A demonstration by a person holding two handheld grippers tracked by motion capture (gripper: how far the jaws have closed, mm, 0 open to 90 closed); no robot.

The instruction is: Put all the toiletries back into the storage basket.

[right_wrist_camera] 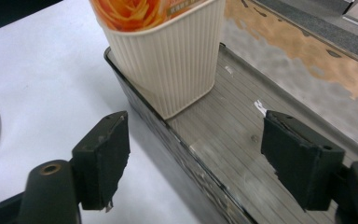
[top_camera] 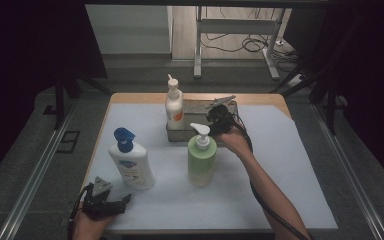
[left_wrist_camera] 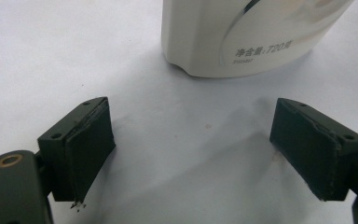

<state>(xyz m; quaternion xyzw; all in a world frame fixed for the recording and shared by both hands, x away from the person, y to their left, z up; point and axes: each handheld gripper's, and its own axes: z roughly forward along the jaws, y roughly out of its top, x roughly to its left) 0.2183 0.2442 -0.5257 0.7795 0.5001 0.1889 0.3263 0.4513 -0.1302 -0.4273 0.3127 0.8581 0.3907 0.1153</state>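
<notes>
A cream pump bottle with an orange label [top_camera: 174,107] [right_wrist_camera: 168,60] stands upright at the left end of a metal tray [top_camera: 200,111] [right_wrist_camera: 242,135]. My right gripper [top_camera: 215,117] [right_wrist_camera: 200,158] hovers over the tray's near rim, to the right of that bottle, open with nothing between its pads. A green pump bottle [top_camera: 202,160] stands mid-table, just in front of that hand. At the near left, my left gripper [top_camera: 124,201] [left_wrist_camera: 191,154] rests low and open, pointing at the base of a white bottle with a blue pump [top_camera: 131,165] [left_wrist_camera: 242,37], a short gap away.
A white cloth [top_camera: 280,165] covers the wooden table, whose far edge [top_camera: 260,97] shows behind the tray. The right gripper's cable [top_camera: 275,215] trails along the forearm. Dark curtains flank both sides, and a white desk frame [top_camera: 197,50] stands beyond.
</notes>
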